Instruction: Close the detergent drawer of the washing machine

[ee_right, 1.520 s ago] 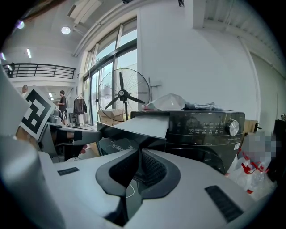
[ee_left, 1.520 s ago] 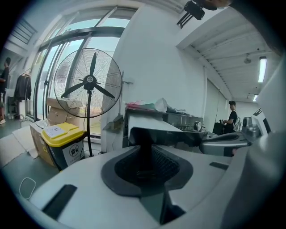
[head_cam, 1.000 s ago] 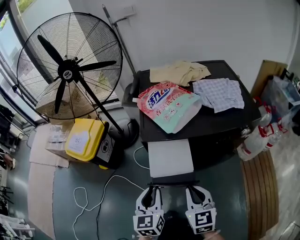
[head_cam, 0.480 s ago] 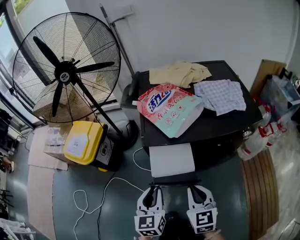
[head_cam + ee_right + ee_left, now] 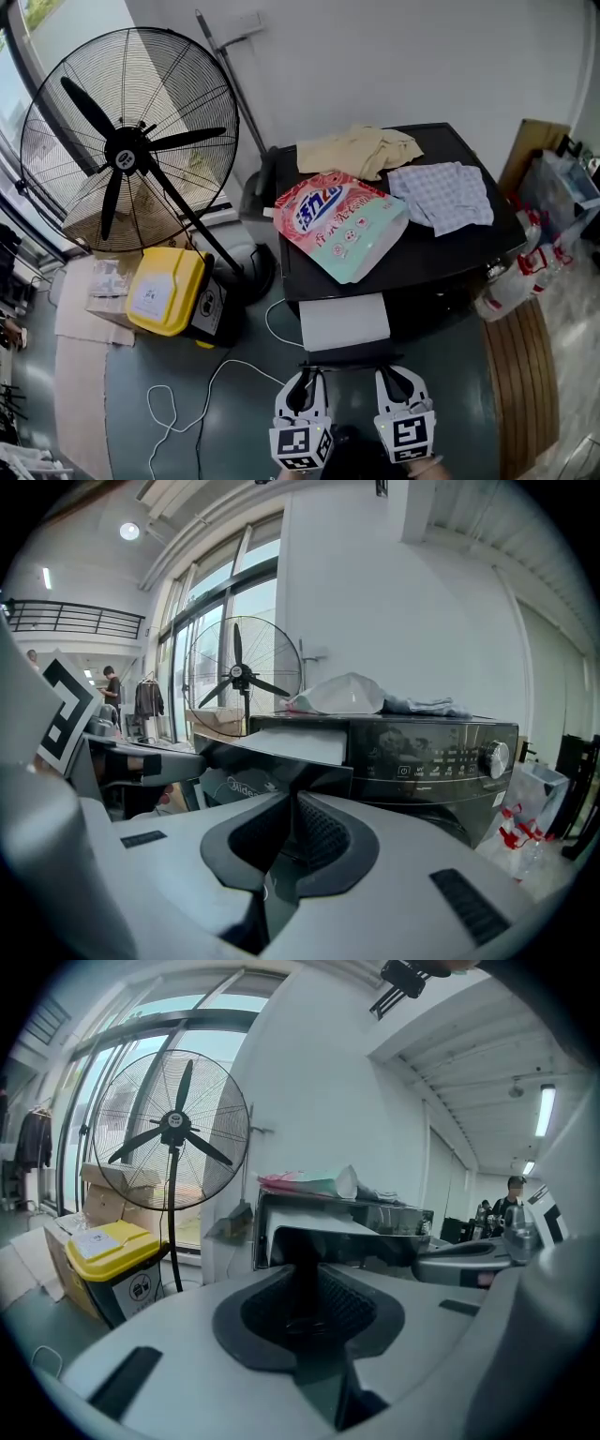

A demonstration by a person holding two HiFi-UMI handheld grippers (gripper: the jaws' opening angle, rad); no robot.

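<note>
The black washing machine (image 5: 441,253) has its detergent drawer (image 5: 342,321) pulled out toward me, white on top with a dark front panel (image 5: 349,357). My left gripper (image 5: 305,375) and right gripper (image 5: 394,373) sit side by side just behind that panel, tips right at it; contact is hard to tell. Both are shut with nothing between the pads. In the left gripper view the drawer (image 5: 319,1232) fills the space ahead of the left gripper (image 5: 305,1283). The right gripper view shows the drawer (image 5: 291,745) sticking out left of the control panel (image 5: 441,757), beyond the right gripper (image 5: 295,803).
On the machine lie a detergent pouch (image 5: 342,223), a beige cloth (image 5: 361,148) and a checked cloth (image 5: 442,195). A big floor fan (image 5: 122,150) and a yellow bin (image 5: 169,291) stand to the left. A white cable (image 5: 206,394) runs over the floor; bags (image 5: 516,281) are on the right.
Both grippers have moved a little forward toward the machine. The drawer's white top sticks out less than before, so the drawer has slid partly in.
</note>
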